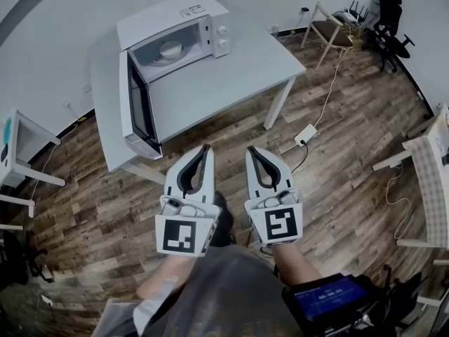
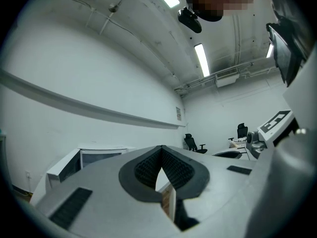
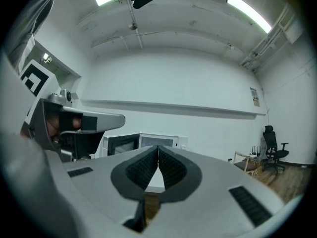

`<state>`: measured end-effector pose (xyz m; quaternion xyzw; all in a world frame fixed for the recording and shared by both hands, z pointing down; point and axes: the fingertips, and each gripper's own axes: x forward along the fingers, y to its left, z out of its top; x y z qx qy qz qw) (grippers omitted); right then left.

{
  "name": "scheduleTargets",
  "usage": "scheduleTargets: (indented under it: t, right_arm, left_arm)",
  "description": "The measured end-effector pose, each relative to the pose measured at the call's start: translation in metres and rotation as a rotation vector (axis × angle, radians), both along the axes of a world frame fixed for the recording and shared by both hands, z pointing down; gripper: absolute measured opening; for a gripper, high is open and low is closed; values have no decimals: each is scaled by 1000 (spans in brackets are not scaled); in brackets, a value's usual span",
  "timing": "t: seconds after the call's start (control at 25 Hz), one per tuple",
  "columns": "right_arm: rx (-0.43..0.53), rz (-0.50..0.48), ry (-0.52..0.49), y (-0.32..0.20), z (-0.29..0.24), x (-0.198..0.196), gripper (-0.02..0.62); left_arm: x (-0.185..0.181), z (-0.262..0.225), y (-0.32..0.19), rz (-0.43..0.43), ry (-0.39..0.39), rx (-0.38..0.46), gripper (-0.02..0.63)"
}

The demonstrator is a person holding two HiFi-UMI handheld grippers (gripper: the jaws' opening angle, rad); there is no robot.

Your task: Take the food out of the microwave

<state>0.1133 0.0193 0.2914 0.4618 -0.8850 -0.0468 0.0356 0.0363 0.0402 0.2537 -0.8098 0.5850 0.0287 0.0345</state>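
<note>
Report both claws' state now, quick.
Left claw: closed, holding nothing.
Right claw: closed, holding nothing.

A: What colour is the microwave [image 1: 175, 21]?
B: White, with a dark door [image 1: 138, 104]. The dish [image 1: 170, 50] inside is white too.
A: And the desk [image 1: 231, 83]?
B: Pale grey, on a brown wood-plank floor [image 1: 337, 167].
A: The left hand-held gripper [image 1: 205, 148] and the right hand-held gripper [image 1: 250, 150]?
B: Light grey, with black pads and black-and-white square markers.

We take this for an office-like test room: black swivel office chairs [image 1: 389, 21] right of the white rectangular table [image 1: 210, 97], brown wood-plank floor [image 1: 337, 167], long ceiling strip lights [image 2: 201, 58].
</note>
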Motion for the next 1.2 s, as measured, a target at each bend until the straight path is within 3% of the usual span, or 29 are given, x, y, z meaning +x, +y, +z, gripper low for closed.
scheduleTargets:
  t: [0.68, 1.04, 1.2]
  right_arm:
    - [-67, -61, -18, -133, 9, -46, 9]
    - [-96, -100, 3, -169, 15, -78, 9]
    - [-59, -116, 10, -178, -3, -89, 9]
  left_arm:
    - [-31, 8, -135, -12, 4, -57, 6]
    - [-64, 14, -167, -51, 24, -74, 6]
    - [-70, 10, -168, -60, 34, -69, 6]
